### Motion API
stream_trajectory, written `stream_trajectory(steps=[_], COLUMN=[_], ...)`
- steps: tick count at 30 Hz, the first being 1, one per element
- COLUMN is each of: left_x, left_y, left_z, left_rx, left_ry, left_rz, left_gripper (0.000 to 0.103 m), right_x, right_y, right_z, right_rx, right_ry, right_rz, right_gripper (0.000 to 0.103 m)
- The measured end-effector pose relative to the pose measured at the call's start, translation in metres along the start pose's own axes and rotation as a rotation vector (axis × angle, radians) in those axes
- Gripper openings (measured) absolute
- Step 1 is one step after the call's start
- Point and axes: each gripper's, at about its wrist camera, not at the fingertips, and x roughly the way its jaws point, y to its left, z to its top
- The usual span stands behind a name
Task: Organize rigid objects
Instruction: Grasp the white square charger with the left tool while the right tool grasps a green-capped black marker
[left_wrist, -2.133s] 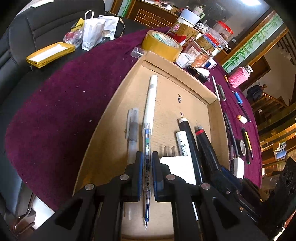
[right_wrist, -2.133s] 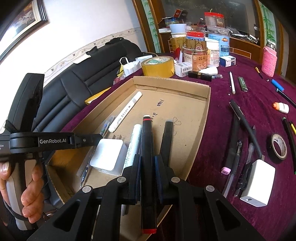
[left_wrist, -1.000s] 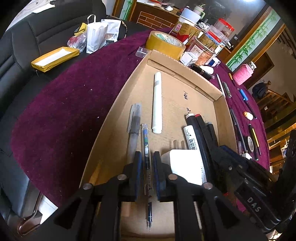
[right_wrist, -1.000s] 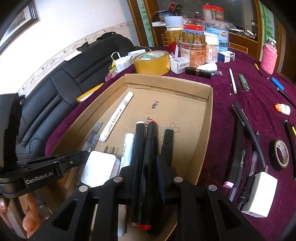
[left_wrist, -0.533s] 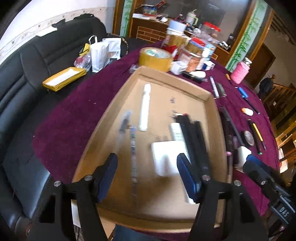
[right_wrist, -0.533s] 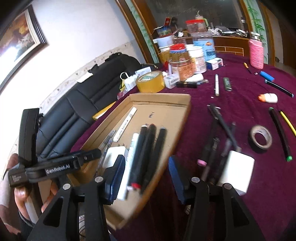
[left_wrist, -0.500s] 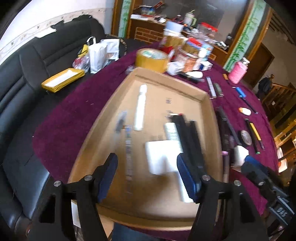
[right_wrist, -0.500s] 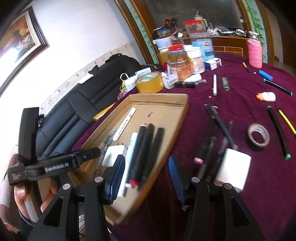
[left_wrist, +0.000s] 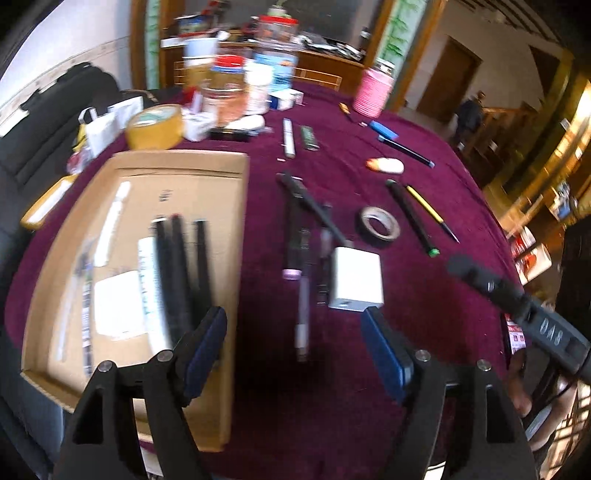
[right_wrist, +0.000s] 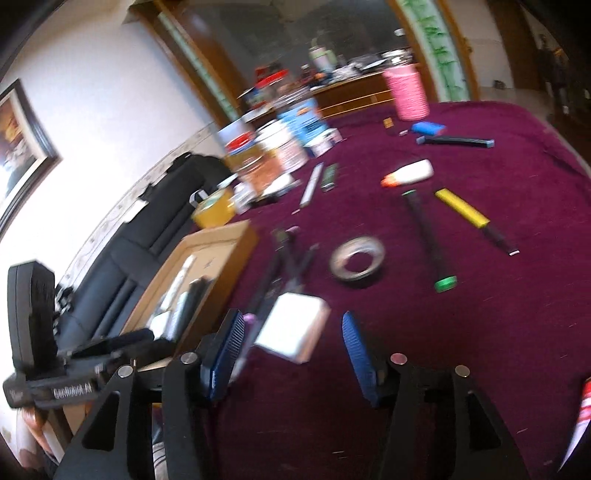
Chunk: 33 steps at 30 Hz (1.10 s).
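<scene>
A shallow cardboard box (left_wrist: 236, 192) on the purple cloth holds black markers (left_wrist: 177, 266), a white marker, thin pens and a white block (left_wrist: 116, 308). Right of it lie loose pens (left_wrist: 301, 236), a white charger block (left_wrist: 354, 280) and a tape ring (left_wrist: 378, 223). My left gripper (left_wrist: 295, 343) is open and empty, above the cloth in front of the pens. My right gripper (right_wrist: 291, 343) is open and empty, just in front of the charger block (right_wrist: 291, 326). The box (right_wrist: 221, 236) shows at its left.
A green-capped pen (left_wrist: 412, 218), yellow pen (left_wrist: 430, 212), glue bottle (left_wrist: 386, 165), blue pen (left_wrist: 400, 146) and pink cup (left_wrist: 371, 94) lie further right. A yellow tape roll (left_wrist: 155, 125) and jars (left_wrist: 236, 92) stand behind the box. A black sofa (right_wrist: 147, 218) is left.
Both grippers let go of their pens in the box, opened and pulled back. Both views have now swung right, from the box to the loose items on the cloth.
</scene>
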Motion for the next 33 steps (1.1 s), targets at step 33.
stream_trajectory(steps=[33], left_x=[0.085], left_y=[-0.070], left_z=[0.019], left_rx=[0.152], left_ry=[0.099], left_rz=[-0.031], left_gripper=[0.070], right_x=[0.097], right_y=[-0.096], right_z=[0.072], right_rx=[0.050], right_ry=[0.098], right_rz=[-0.281], right_gripper=[0.029])
